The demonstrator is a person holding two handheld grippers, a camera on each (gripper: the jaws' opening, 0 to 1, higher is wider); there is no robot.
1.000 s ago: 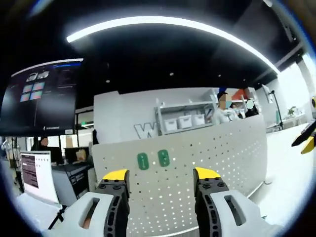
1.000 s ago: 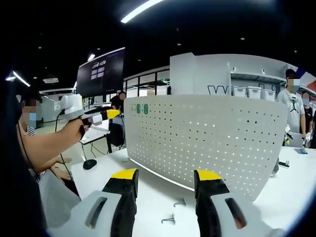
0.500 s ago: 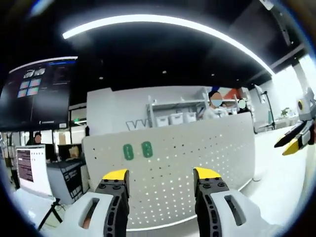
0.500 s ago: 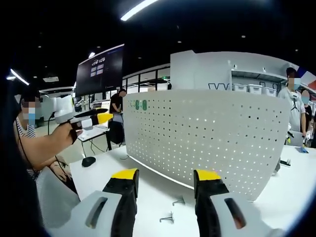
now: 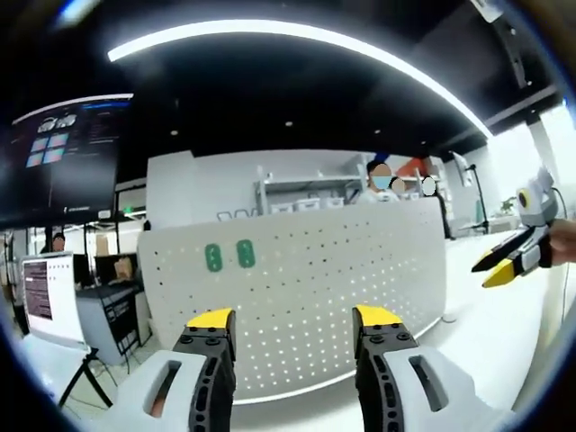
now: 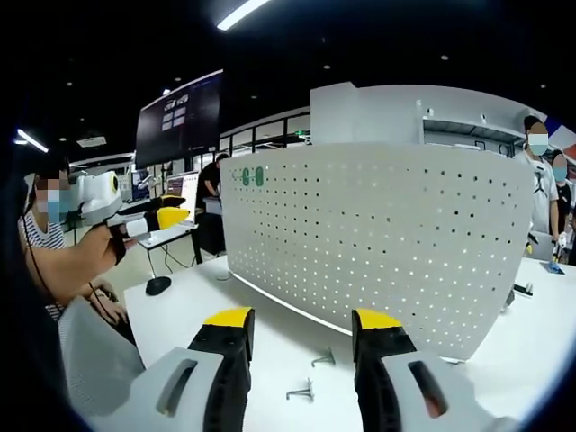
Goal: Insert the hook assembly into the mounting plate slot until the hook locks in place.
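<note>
A white perforated mounting plate (image 5: 297,288) (image 6: 378,243) stands upright on the white table, with two green tags (image 5: 229,256) (image 6: 252,176) near its upper left corner. Two small grey metal hooks (image 6: 324,360) (image 6: 301,392) lie on the table in front of the plate, between my right gripper's jaws. My right gripper (image 6: 302,318) is open and holds nothing; it also hangs in the air at the right (image 5: 493,268) in the left gripper view. My left gripper (image 5: 294,317) is open, faces the plate and holds nothing. A person's hand holds it up at the left (image 6: 169,217) in the right gripper view.
The white table (image 6: 180,306) runs left of the plate to an edge. A person sits at the far left (image 6: 54,261). Other people stand behind the plate at the right (image 6: 537,180). A dark screen (image 5: 63,153) hangs at the left, above a monitor (image 5: 45,286).
Both views have shifted with the hands. My left gripper has sunk lower in the right gripper view. My right gripper has come further into the left gripper view. Both stay open.
</note>
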